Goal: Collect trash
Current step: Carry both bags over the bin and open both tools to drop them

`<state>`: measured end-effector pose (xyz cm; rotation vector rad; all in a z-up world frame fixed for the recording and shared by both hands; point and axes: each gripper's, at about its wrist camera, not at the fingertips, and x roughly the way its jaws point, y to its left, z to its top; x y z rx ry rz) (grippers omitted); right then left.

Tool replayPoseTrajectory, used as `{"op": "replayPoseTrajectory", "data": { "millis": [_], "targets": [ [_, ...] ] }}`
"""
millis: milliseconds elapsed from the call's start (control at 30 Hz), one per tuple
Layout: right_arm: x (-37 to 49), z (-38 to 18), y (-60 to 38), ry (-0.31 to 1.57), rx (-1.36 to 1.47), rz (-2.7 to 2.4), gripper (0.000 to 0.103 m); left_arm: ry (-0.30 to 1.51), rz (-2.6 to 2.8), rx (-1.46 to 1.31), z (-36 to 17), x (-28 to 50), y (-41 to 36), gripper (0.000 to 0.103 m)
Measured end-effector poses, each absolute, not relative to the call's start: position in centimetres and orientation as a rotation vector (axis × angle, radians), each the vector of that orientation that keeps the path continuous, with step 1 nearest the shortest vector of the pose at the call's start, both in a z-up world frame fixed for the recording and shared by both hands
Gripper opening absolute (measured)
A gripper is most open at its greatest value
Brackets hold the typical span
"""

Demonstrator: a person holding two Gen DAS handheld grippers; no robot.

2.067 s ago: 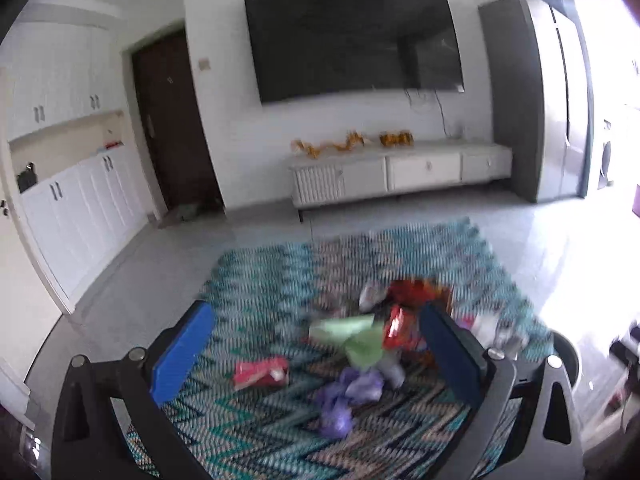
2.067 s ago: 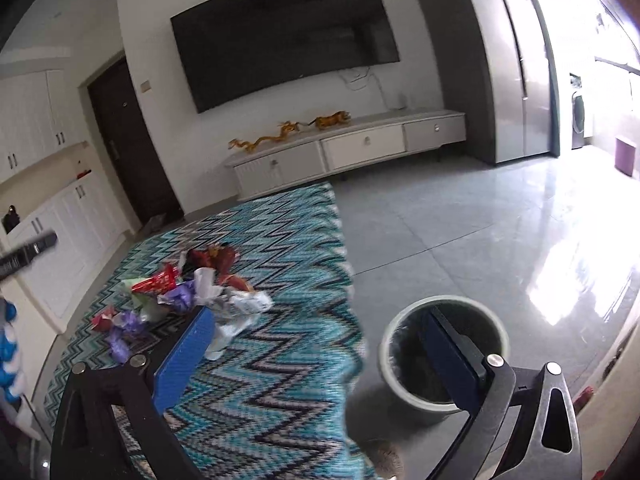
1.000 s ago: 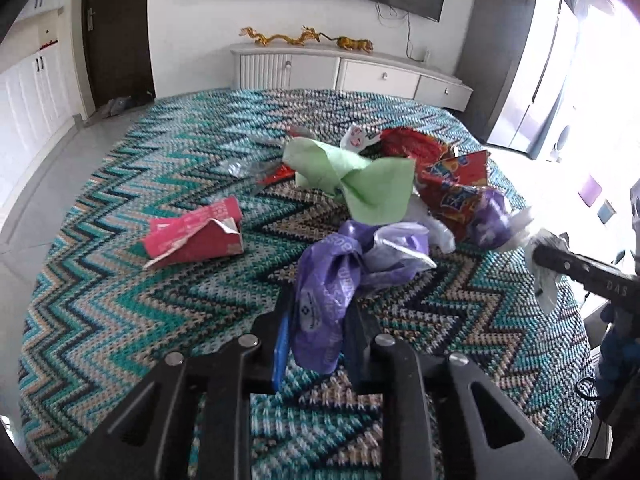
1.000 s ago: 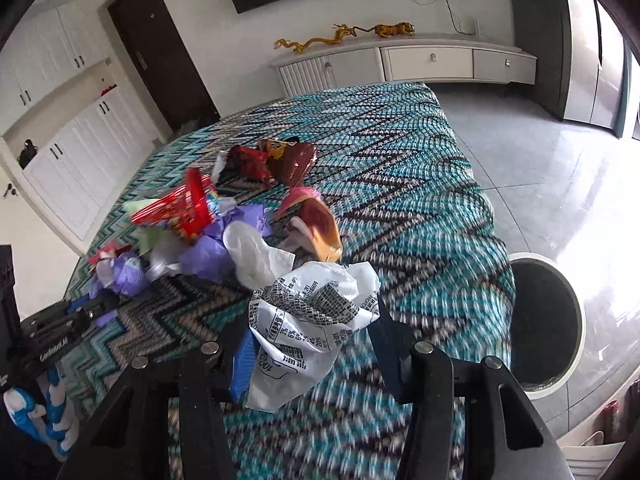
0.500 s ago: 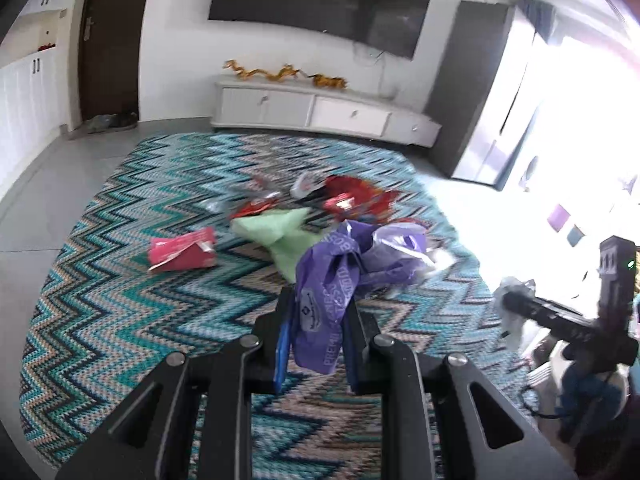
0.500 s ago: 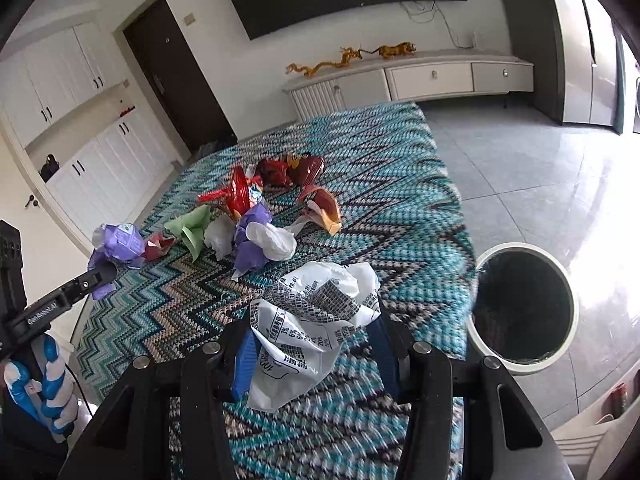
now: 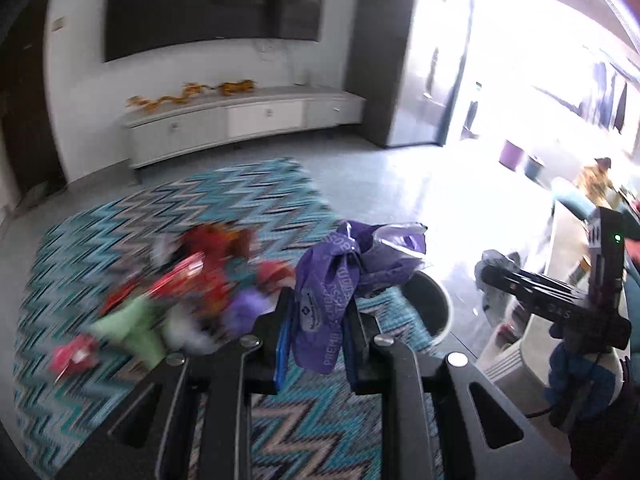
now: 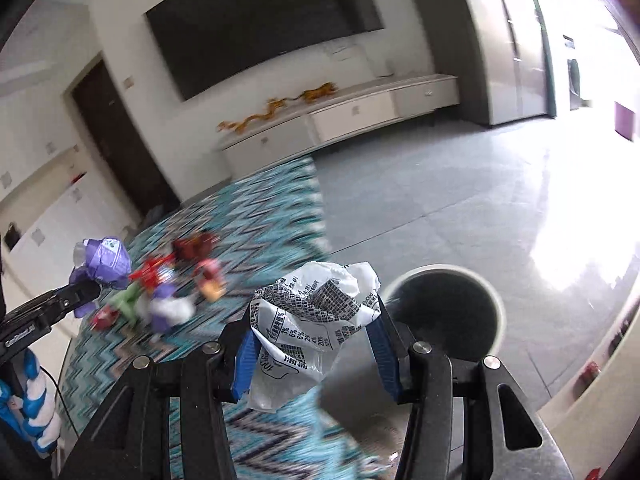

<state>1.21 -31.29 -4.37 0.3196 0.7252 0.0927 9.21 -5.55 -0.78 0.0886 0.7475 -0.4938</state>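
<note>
Trash: purple plastic bag (image 7: 326,280) pinched in left gripper (image 7: 316,344), printed white wrapper (image 8: 316,312) in right gripper (image 8: 312,354); both light, limp, crinkly; bunched middle grips best.

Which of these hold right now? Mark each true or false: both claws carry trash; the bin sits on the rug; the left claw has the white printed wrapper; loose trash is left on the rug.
1. Both claws carry trash. True: the left claw and the right claw are each shut on a piece.
2. The bin sits on the rug. False: it stands on the grey floor beside the rug's edge.
3. The left claw has the white printed wrapper. False: it holds the purple bag; the right claw holds the wrapper.
4. Loose trash is left on the rug. True.
</note>
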Motion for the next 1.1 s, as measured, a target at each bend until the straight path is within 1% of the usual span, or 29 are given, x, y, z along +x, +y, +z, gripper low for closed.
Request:
{"op": "replayPoseTrajectory", "data": {
  "millis": [133, 300, 567, 600, 633, 667, 700, 733, 767, 867, 1100],
  "targets": [
    [3.3, -5.6, -35.0, 0.73, 0.365, 0.024, 0.047, 0.781, -0.556, 0.151, -1.6, 12.1, -11.7, 0.021],
    [6.8, -8.2, -38.8, 0.765, 0.397, -0.033, 0.049, 0.856, -0.581, 0.189, -4.4, 16.5, -18.7, 0.021],
    [10.8, -14.0, -42.8, 0.877, 0.448, -0.116, 0.051, 0.974, -0.64, 0.205, -9.9, 21.9, -26.0, 0.023],
    [11.0, -14.7, -43.1, 0.891, 0.453, -0.126, 0.052, 0.99, -0.651, 0.196, -10.5, 22.3, -26.5, 0.029],
    [11.2, -15.3, -43.4, 0.904, 0.456, -0.139, 0.057, 1.008, -0.666, 0.182, -11.2, 22.9, -27.1, 0.041],
    [11.3, -15.8, -43.7, 0.914, 0.459, -0.152, 0.06, 1.014, -0.674, 0.174, -11.5, 23.1, -27.5, 0.048],
    [11.3, -16.0, -43.9, 0.916, 0.463, -0.158, 0.061, 1.014, -0.679, 0.165, -11.8, 23.4, -27.7, 0.057],
    [11.2, -16.3, -44.1, 0.917, 0.467, -0.167, 0.063, 1.012, -0.686, 0.15, -12.0, 23.7, -27.9, 0.06],
    [11.2, -16.3, -44.5, 0.919, 0.47, -0.177, 0.066, 1.017, -0.694, 0.139, -12.1, 23.9, -28.0, 0.06],
    [10.8, -16.2, -44.9, 0.919, 0.483, -0.195, 0.066, 1.016, -0.695, 0.113, -11.9, 24.1, -27.7, 0.061],
    [9.2, -13.5, -44.4, 0.855, 0.507, -0.187, 0.066, 0.869, -0.691, 0.123, -7.8, 20.7, -25.4, 0.061]
  ]
}}
